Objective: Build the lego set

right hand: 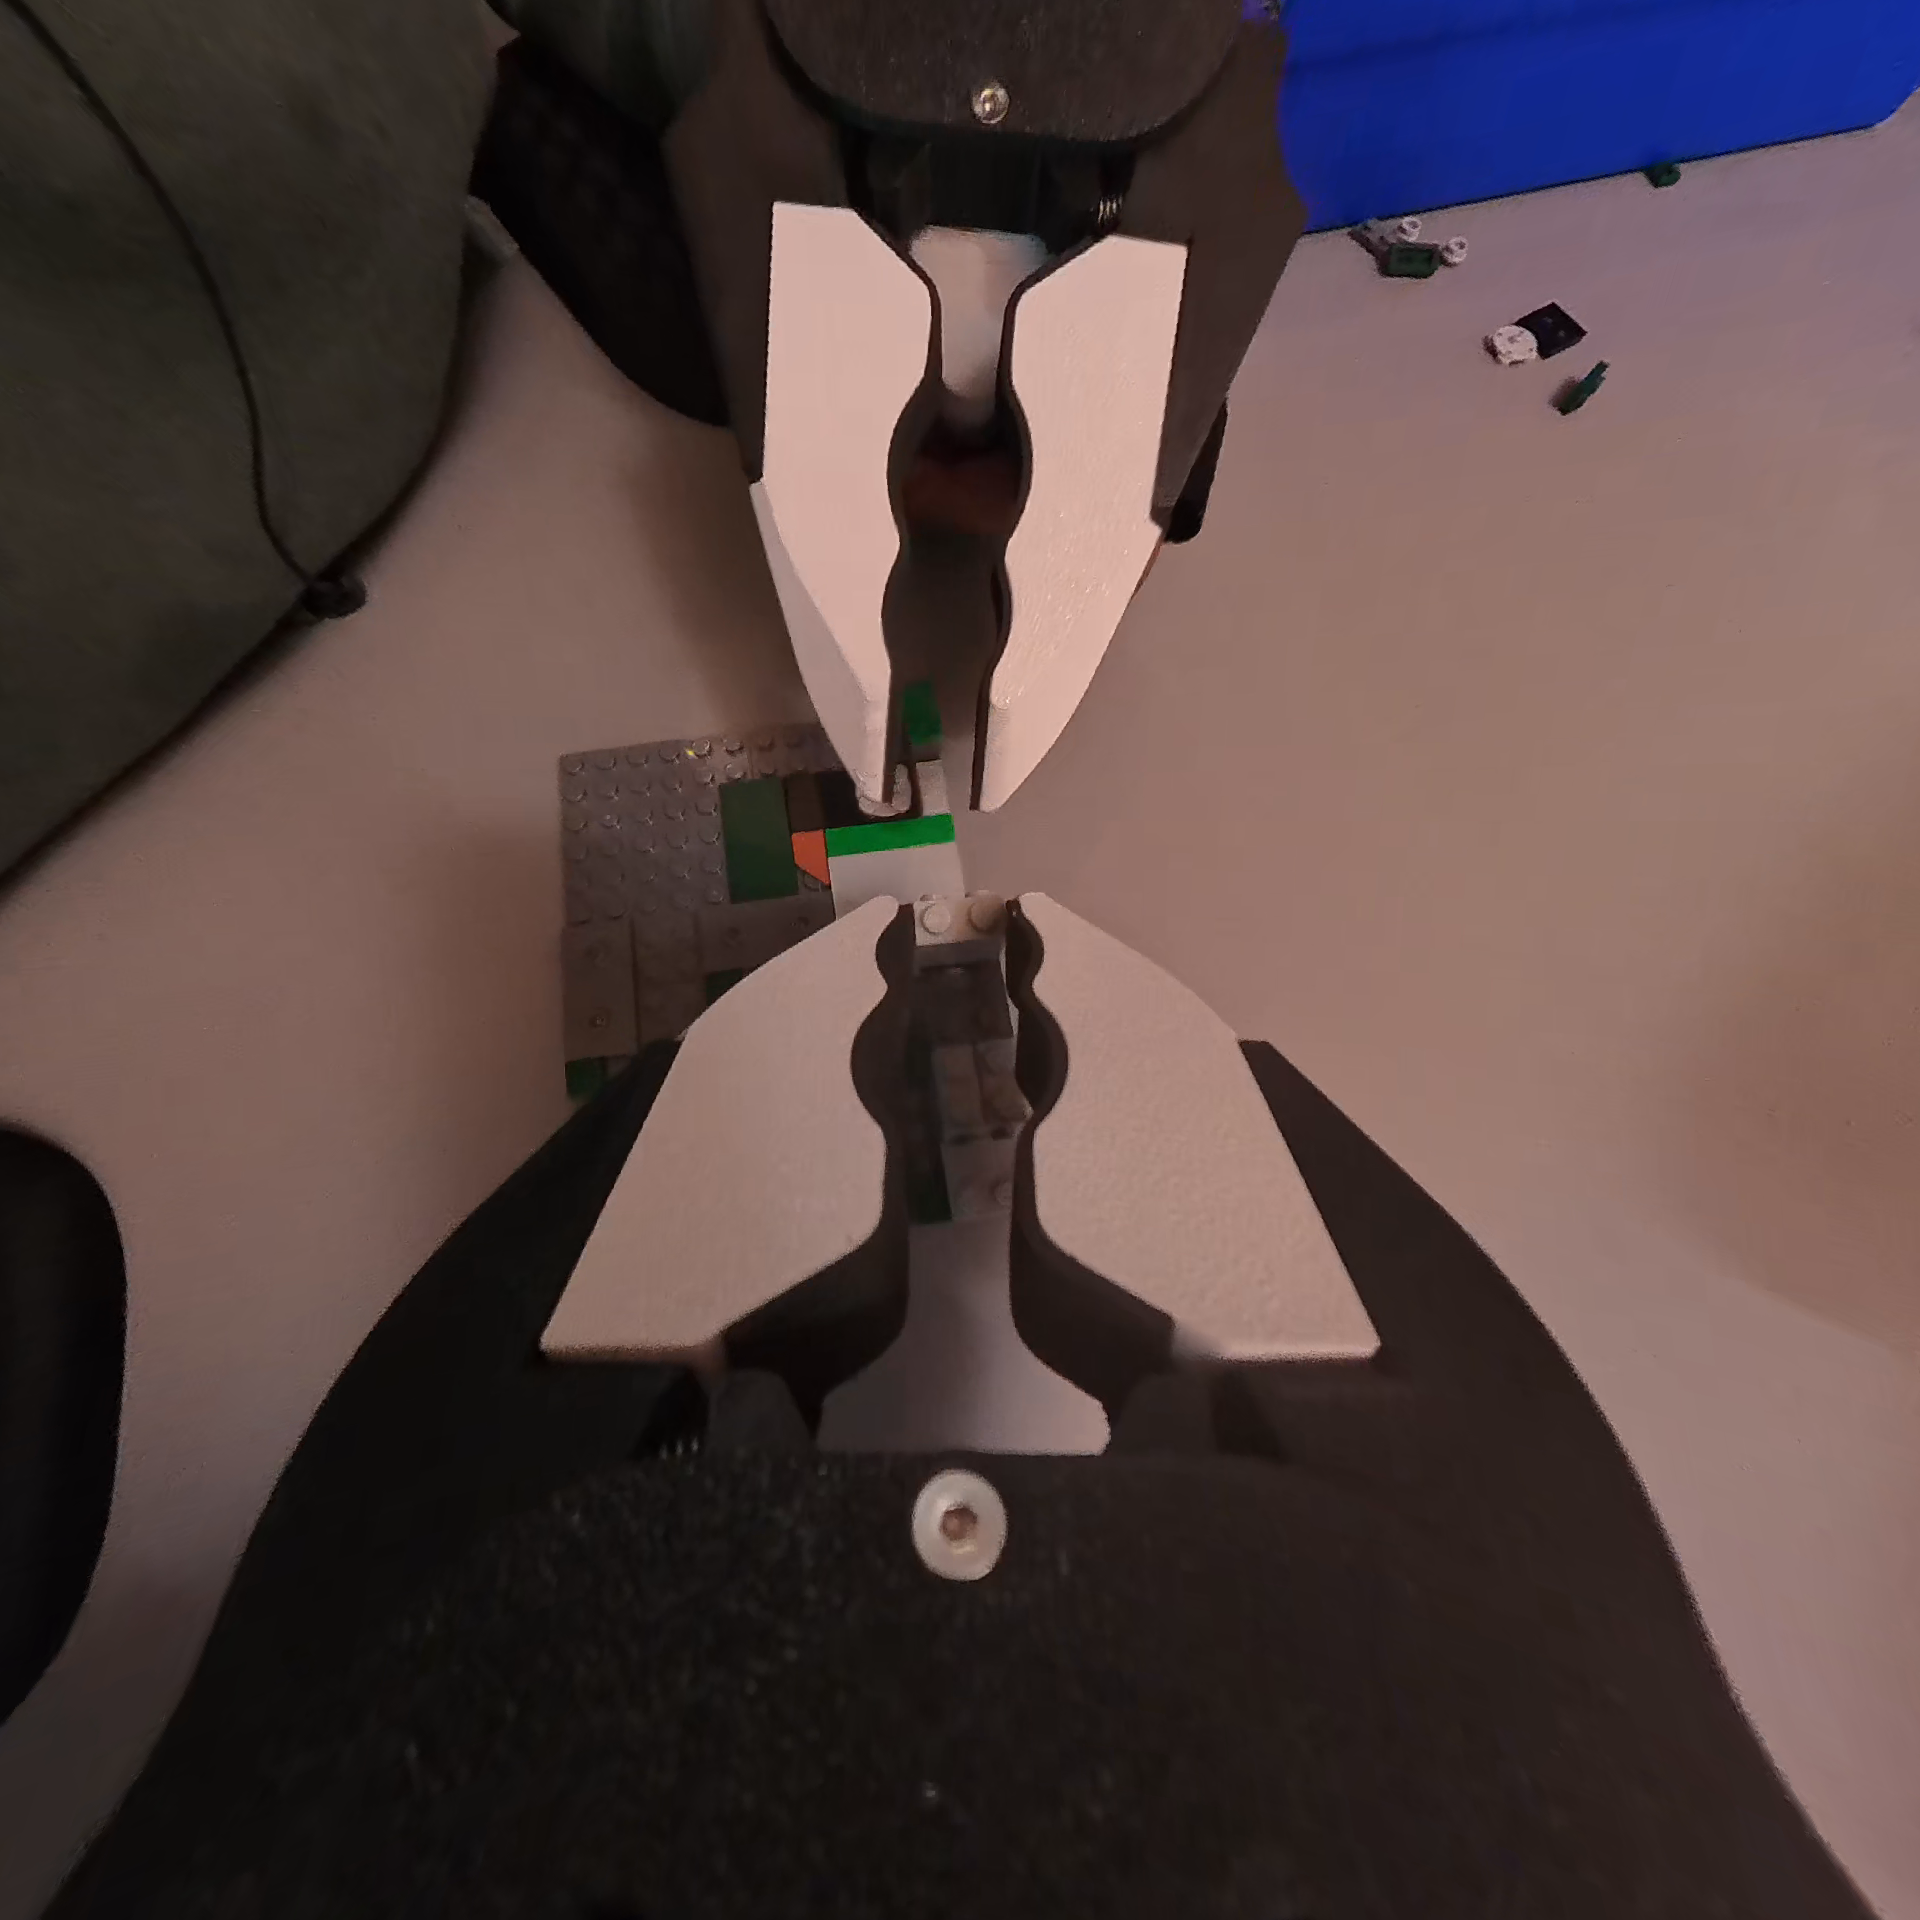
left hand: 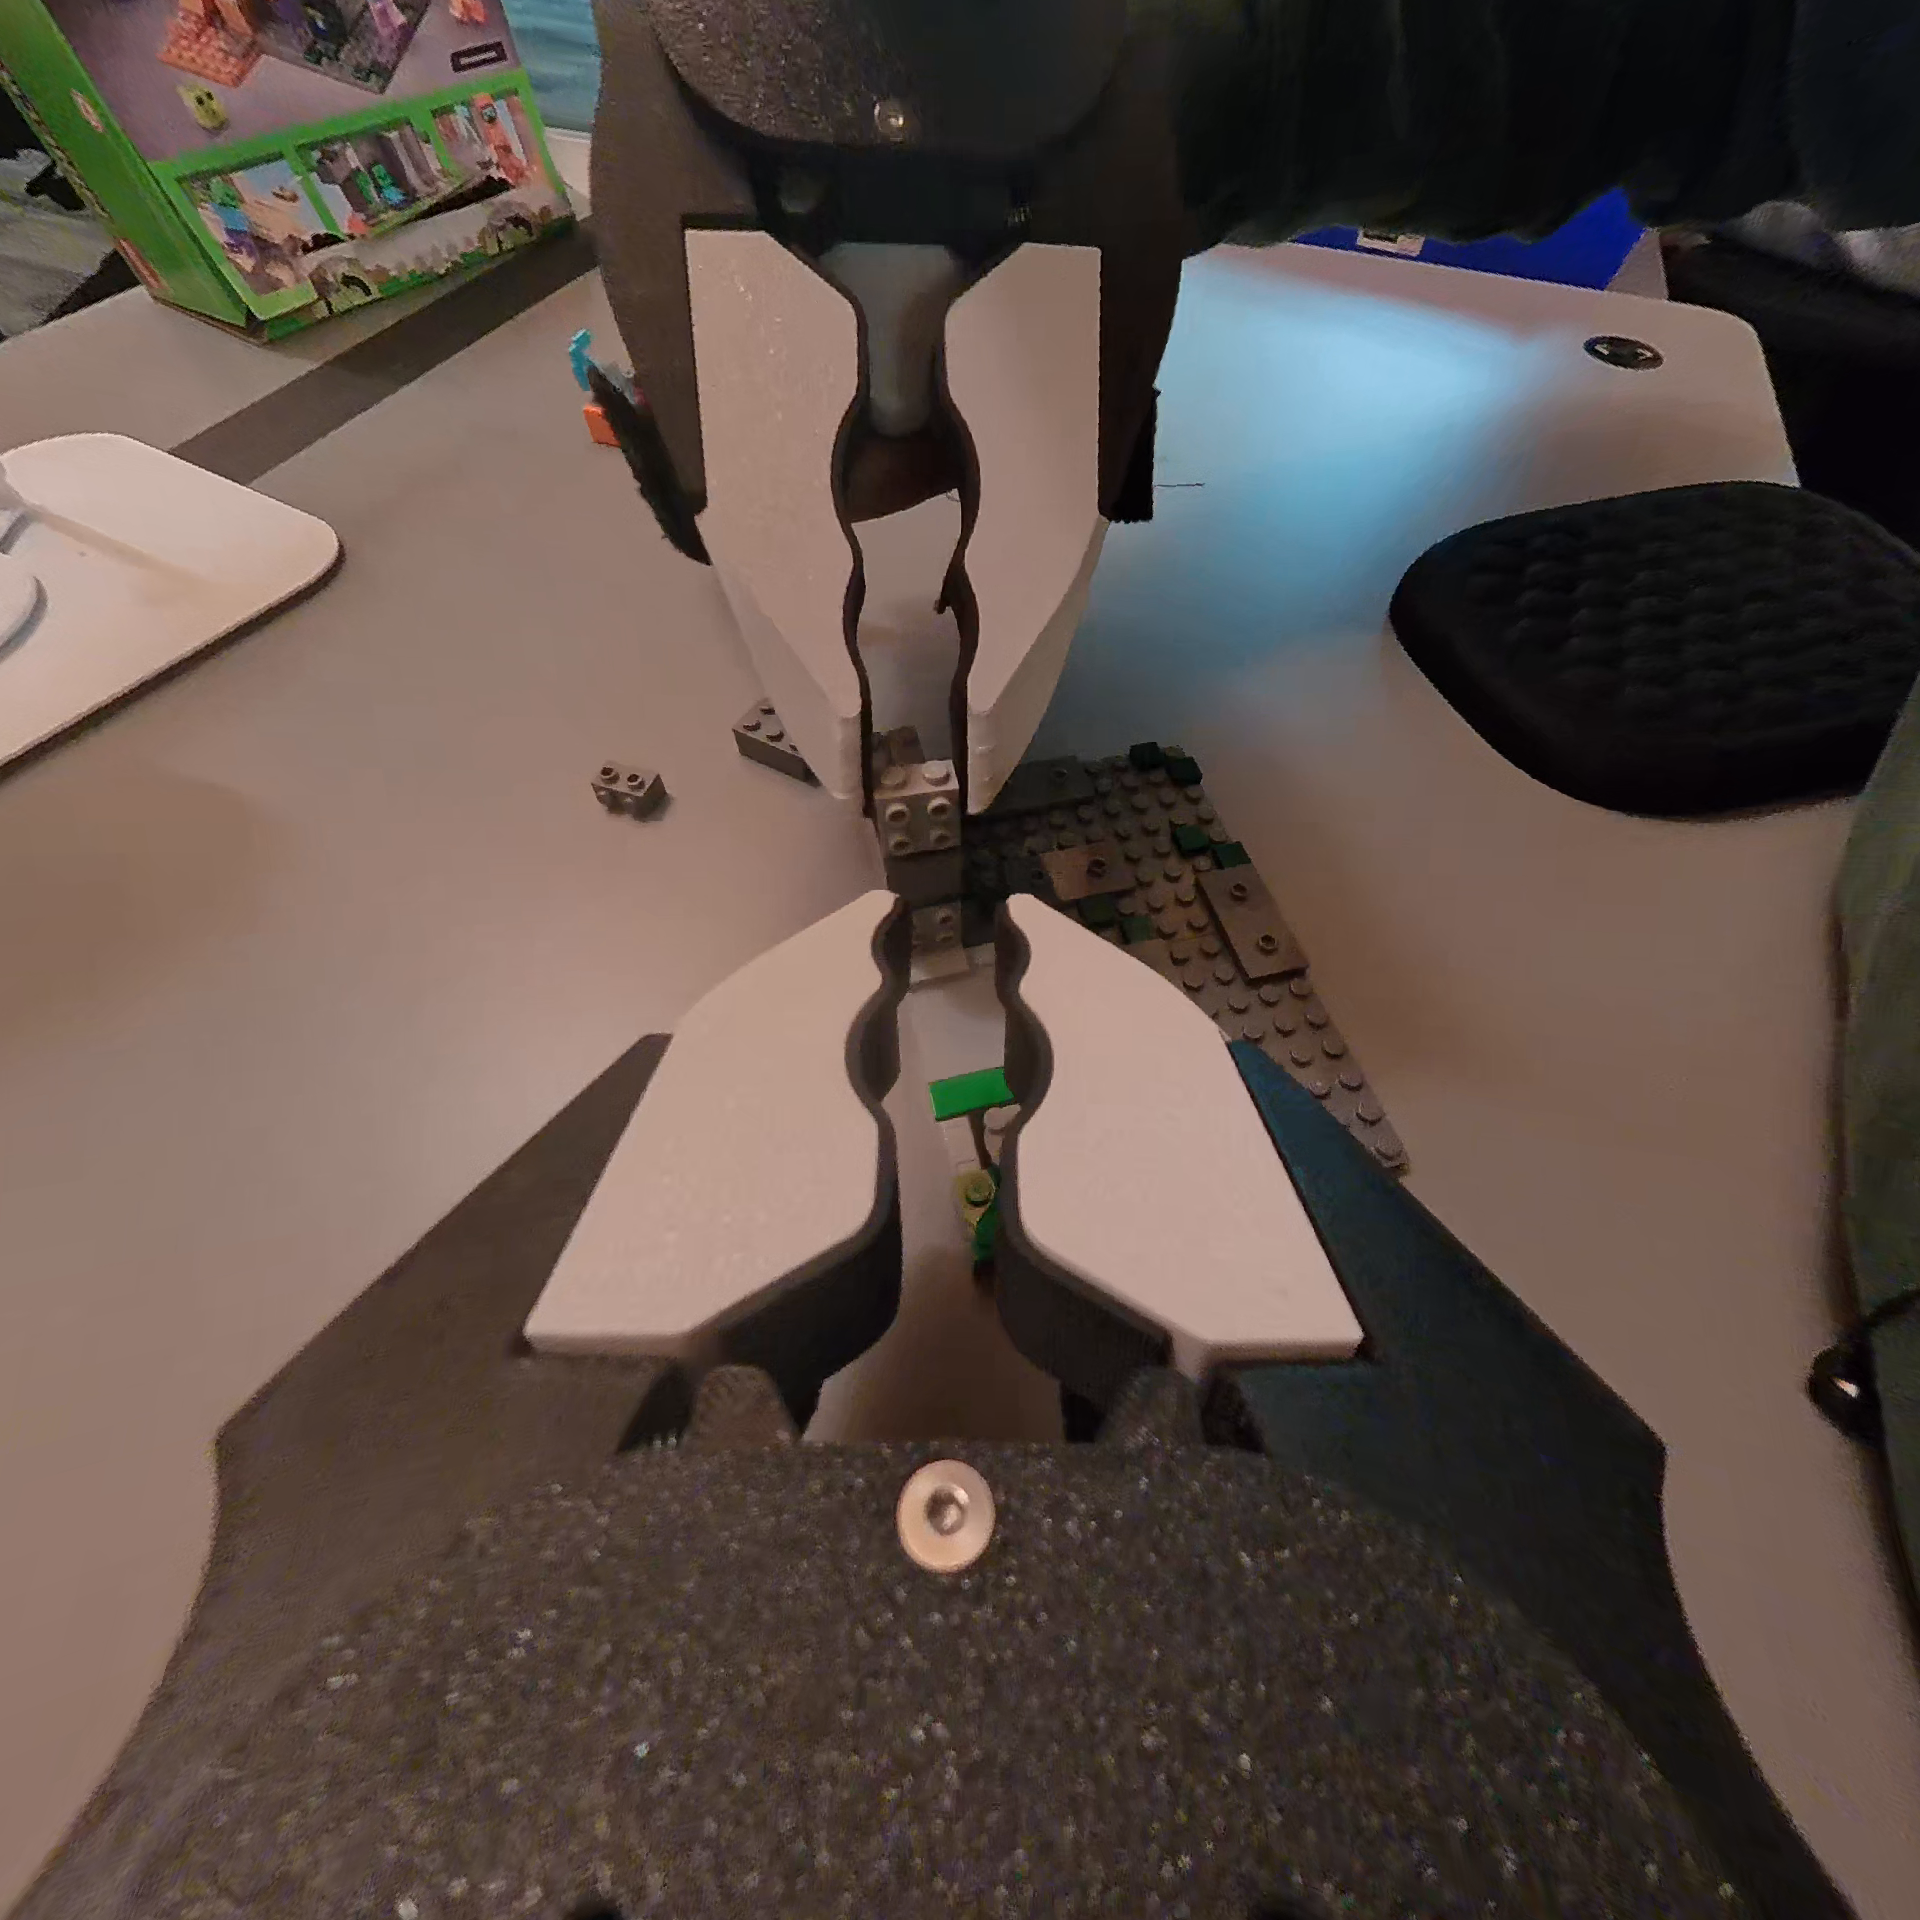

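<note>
My left gripper (left hand: pixel 940 920) is shut on a small white and green lego assembly (left hand: pixel 971 1096). My right gripper (right hand: pixel 958 906) is shut on a stack of grey bricks (right hand: pixel 961 1049). The two grippers meet tip to tip, and the grey stack (left hand: pixel 914 821) touches the white and green assembly (right hand: pixel 894 857). The right gripper (left hand: pixel 920 790) comes in from the top of the left wrist view. The left gripper (right hand: pixel 928 800) comes in from the top of the right wrist view. Both are held above the edge of a grey studded baseplate (left hand: pixel 1195 935) with dark green and grey tiles (right hand: pixel 634 821).
Two loose grey bricks (left hand: pixel 629 790) (left hand: pixel 769 732) lie left of the baseplate. A green lego box (left hand: pixel 312 156) stands far left, near a white stand base (left hand: pixel 156 561). A black padded rest (left hand: pixel 1662 644) lies to the right. Small loose pieces (right hand: pixel 1538 343) lie on the table. My left and right fingertips are right by each other.
</note>
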The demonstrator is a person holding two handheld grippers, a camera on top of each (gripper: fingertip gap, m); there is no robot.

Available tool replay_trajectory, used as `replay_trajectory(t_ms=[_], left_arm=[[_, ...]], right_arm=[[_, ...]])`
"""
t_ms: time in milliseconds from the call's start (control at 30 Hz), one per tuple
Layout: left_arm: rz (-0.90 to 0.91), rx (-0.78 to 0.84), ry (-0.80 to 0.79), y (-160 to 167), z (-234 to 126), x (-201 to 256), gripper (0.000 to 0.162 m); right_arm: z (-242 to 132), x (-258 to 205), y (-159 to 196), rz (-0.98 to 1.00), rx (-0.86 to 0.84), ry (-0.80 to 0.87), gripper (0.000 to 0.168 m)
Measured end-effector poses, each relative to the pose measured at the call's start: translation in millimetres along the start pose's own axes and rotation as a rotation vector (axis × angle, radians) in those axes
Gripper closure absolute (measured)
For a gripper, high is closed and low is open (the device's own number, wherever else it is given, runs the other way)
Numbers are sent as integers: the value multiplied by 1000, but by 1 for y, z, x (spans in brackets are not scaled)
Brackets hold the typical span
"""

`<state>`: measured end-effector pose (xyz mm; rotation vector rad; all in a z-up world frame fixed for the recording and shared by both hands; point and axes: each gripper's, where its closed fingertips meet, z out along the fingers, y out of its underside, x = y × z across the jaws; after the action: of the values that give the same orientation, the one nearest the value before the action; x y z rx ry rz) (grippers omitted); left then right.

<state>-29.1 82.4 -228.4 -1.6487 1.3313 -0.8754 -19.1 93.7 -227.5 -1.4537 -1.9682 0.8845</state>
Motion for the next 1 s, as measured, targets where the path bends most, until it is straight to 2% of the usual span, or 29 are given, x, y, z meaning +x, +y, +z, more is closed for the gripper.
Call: replay_trajectory(t_ms=[433,1000], left_arm=[[-1,-11,11,2,6,2,148],[-1,-17,10,4,6,2,148]], right_arm=[[0,0,0,-54,-70,-85,152],[2,0,-1,-52,-66,-71,152]])
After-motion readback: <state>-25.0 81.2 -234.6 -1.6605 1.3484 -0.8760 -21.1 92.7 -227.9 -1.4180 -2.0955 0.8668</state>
